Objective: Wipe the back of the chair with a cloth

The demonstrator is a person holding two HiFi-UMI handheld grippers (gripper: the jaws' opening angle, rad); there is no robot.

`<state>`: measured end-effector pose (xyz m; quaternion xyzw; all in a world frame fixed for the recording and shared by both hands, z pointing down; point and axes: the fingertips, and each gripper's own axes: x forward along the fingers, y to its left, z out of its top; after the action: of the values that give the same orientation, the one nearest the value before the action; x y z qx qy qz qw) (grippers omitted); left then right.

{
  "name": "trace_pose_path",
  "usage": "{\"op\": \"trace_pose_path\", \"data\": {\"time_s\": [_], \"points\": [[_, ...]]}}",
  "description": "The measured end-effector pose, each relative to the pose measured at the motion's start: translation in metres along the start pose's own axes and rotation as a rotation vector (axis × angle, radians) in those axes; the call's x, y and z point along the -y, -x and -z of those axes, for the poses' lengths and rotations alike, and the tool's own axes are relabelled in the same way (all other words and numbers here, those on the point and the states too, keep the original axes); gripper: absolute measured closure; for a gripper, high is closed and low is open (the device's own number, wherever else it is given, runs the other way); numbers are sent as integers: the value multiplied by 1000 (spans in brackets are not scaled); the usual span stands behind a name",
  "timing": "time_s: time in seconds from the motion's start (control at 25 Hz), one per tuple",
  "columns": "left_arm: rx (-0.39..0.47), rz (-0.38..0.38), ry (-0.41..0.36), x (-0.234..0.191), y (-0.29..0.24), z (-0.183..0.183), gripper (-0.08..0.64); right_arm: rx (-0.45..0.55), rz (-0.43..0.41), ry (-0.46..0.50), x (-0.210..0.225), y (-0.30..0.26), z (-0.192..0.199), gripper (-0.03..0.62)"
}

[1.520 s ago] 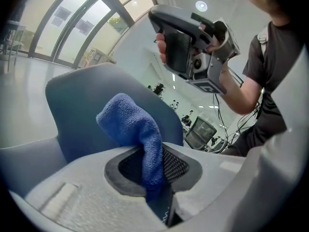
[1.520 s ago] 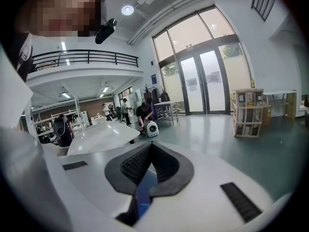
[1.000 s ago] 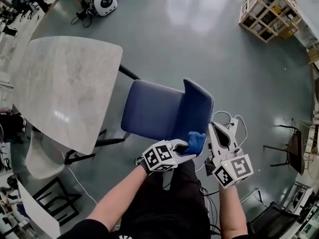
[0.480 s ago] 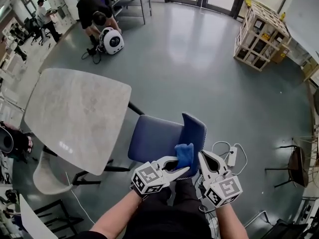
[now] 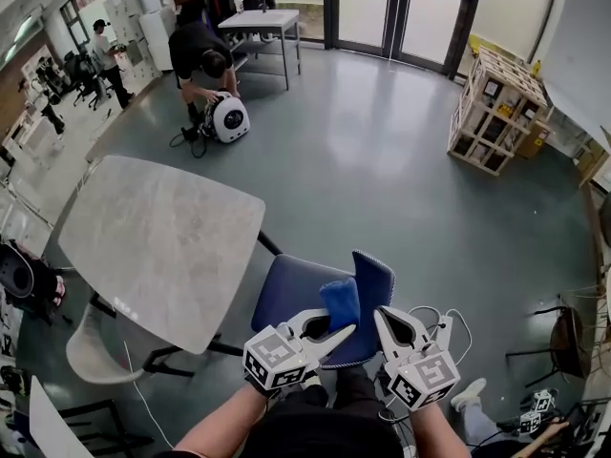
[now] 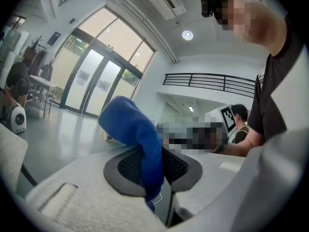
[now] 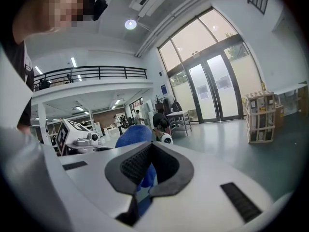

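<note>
A blue chair [image 5: 291, 299] stands below me, its backrest [image 5: 374, 289] nearest to me. My left gripper [image 5: 346, 332] is shut on a blue cloth [image 5: 340, 302], which sits against the inner face of the backrest near its top edge. In the left gripper view the cloth [image 6: 130, 127] stands up, pinched between the dark pads [image 6: 126, 167]. My right gripper [image 5: 380, 315] hovers just right of the cloth by the backrest, jaws together and holding nothing. From the right gripper view the cloth [image 7: 133, 134] shows behind the gripper [image 7: 147, 173].
A grey stone-look table [image 5: 162, 246] stands left of the chair, with a white chair [image 5: 91, 351] beneath it. A cable and power strip [image 5: 441, 322] lie on the floor to the right. Farther off are a wooden crate [image 5: 496, 108] and a person bent over a round white robot [image 5: 229, 119].
The cloth and left gripper have climbed from low on the backrest to near its top edge. The right gripper rose alongside. The head view has tilted up and shows more of the room.
</note>
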<state>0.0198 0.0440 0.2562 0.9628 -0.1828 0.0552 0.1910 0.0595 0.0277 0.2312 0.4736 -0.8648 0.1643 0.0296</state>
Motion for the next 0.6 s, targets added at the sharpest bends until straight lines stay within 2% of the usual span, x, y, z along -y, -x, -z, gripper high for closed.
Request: {"op": "trace_pose_path", "data": {"time_s": [0.32, 0.6], "points": [[81, -86, -85, 1, 26, -48, 484, 80, -52, 42, -30, -4, -38, 580], [128, -118, -121, 3, 37, -72, 485, 102, -73, 69, -44, -4, -61, 580]]}}
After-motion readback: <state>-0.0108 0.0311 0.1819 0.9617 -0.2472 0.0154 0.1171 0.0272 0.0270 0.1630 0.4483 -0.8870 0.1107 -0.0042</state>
